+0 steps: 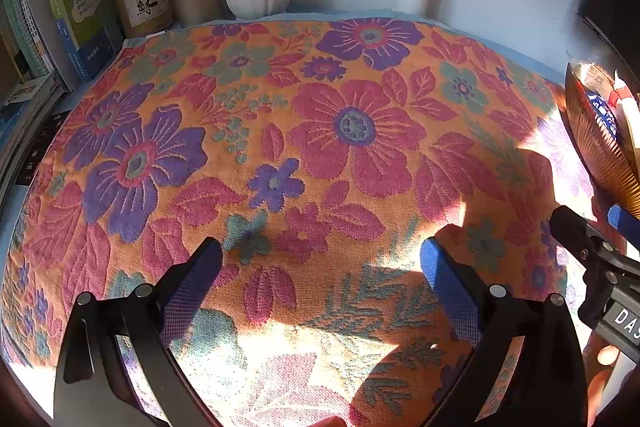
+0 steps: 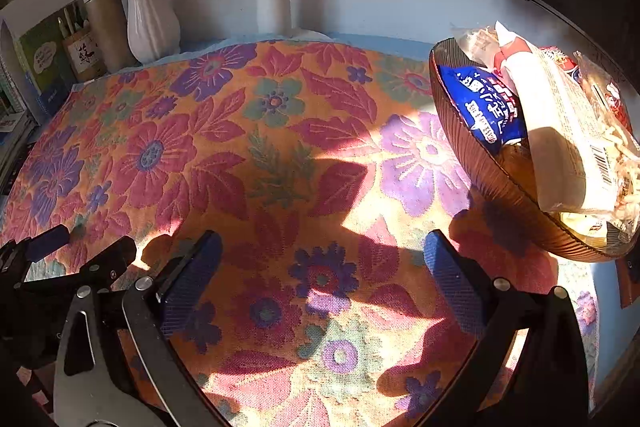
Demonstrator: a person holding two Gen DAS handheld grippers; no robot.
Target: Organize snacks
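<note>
Above the floral orange cloth (image 1: 320,115) we see our left gripper (image 1: 322,259) as two black metal arms with slotted cut-outs and round silver rivets, each tipped with a blue cross-hatched rubber pad (image 1: 450,287). Our right gripper (image 2: 323,259) over that cloth is built the same: black arms, silver rivets, blue textured pads (image 2: 192,279). Seen from the left wrist, its black body carries a white label reading "DAS".

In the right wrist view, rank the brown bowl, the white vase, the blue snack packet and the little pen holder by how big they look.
Largest to smallest, as they appear:
1. Brown bowl
2. White vase
3. Blue snack packet
4. Pen holder

Vase and packet look close; the vase stands farther back, so that order is unsure.
</note>
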